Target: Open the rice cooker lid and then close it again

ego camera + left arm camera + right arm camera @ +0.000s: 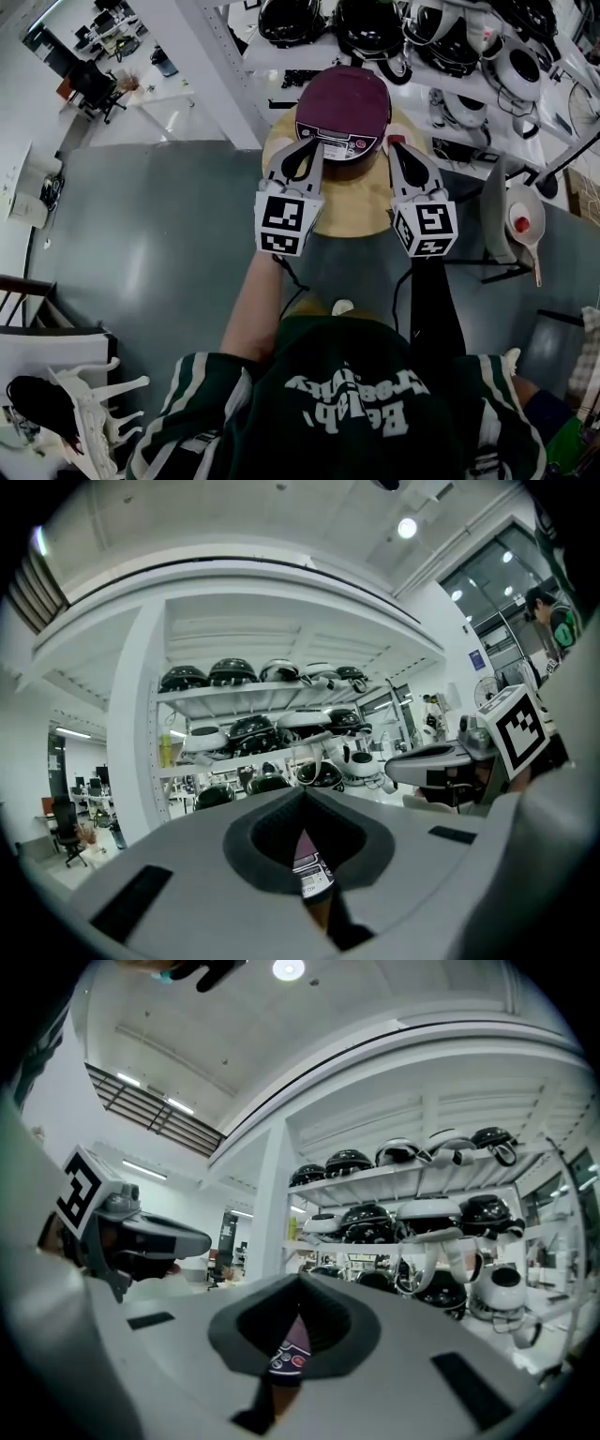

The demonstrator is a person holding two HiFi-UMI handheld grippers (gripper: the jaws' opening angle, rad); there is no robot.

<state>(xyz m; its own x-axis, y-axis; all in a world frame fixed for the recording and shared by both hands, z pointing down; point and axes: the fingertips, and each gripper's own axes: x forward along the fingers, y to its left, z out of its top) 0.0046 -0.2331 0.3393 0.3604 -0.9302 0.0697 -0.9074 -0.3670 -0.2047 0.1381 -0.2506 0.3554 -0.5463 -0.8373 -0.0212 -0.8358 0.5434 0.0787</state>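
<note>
progress: lid (343, 97) down, no opening shown, so open-and-close looks wholly ahead | rice cooker (336, 148): on round counter (352, 214), panel toward person | left claw (308, 143): pressed together, empty, just short of cooker front | right claw (395, 147): likewise

I can't read any text for sure. White lettering on the person's green jersey (352, 398) is upside down and unclear. Print on the rice cooker (343, 103) control panel (335, 146) is too small.
</note>
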